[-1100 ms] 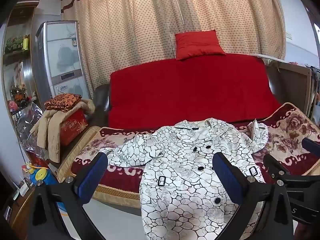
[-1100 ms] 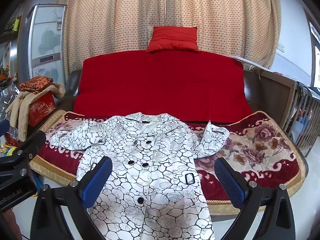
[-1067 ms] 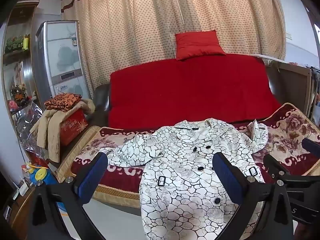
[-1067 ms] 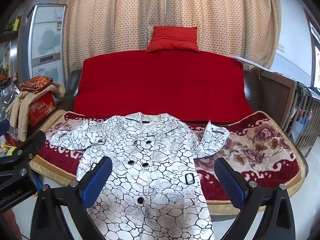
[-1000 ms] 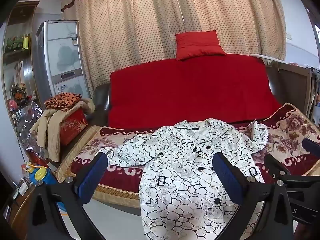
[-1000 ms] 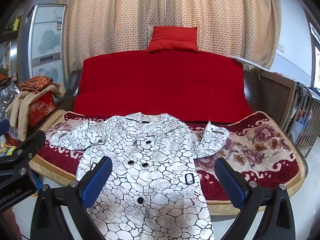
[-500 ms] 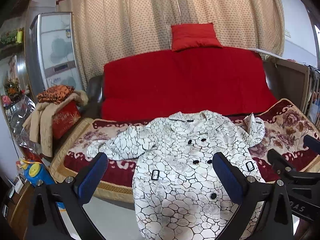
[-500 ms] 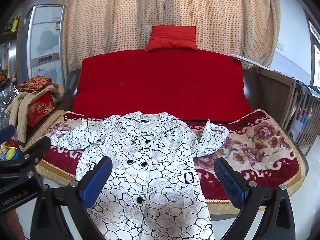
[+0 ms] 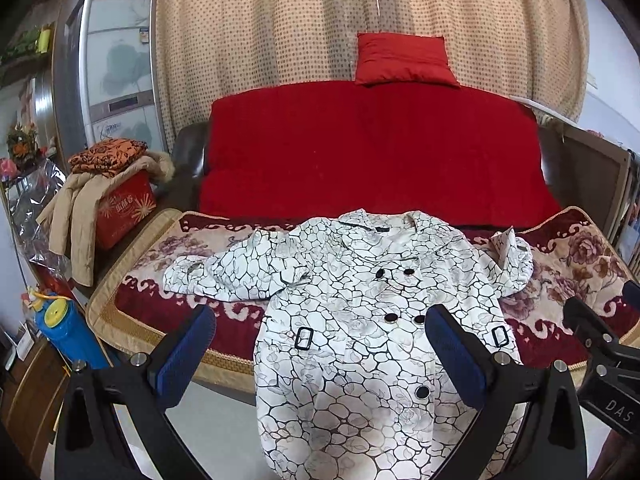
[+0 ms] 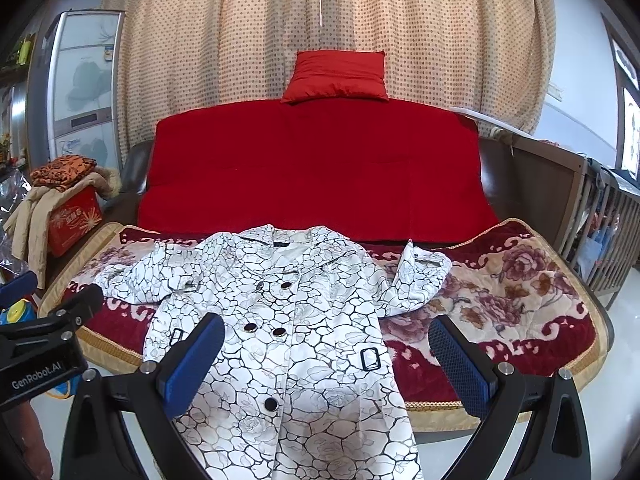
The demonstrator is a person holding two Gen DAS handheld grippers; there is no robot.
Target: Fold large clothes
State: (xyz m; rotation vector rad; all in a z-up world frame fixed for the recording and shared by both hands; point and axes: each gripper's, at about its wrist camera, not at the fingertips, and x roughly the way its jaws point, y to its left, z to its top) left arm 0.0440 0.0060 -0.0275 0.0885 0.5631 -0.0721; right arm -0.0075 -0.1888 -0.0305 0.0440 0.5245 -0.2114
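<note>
Currently:
coat (image 9: 372, 320) axis: collar top of frame, hem bottom, hanging off sofa (image 9: 372, 152).
left gripper (image 9: 320, 356): wide, empty, over coat's centre-left.
right gripper (image 10: 328, 360): wide, empty, nearer the bunched sleeve (image 10: 416, 280).

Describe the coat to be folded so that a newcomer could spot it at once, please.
Find the red sofa; a floral blanket covers its seat. The coat lies there face up, hem hanging over the front edge. Its white fabric with black crackle lines and dark buttons sets it apart.

My left gripper (image 9: 320, 344) hangs wide open above the white coat (image 9: 360, 320), which lies face up, hem drooping off the sofa (image 9: 372, 152).
</note>
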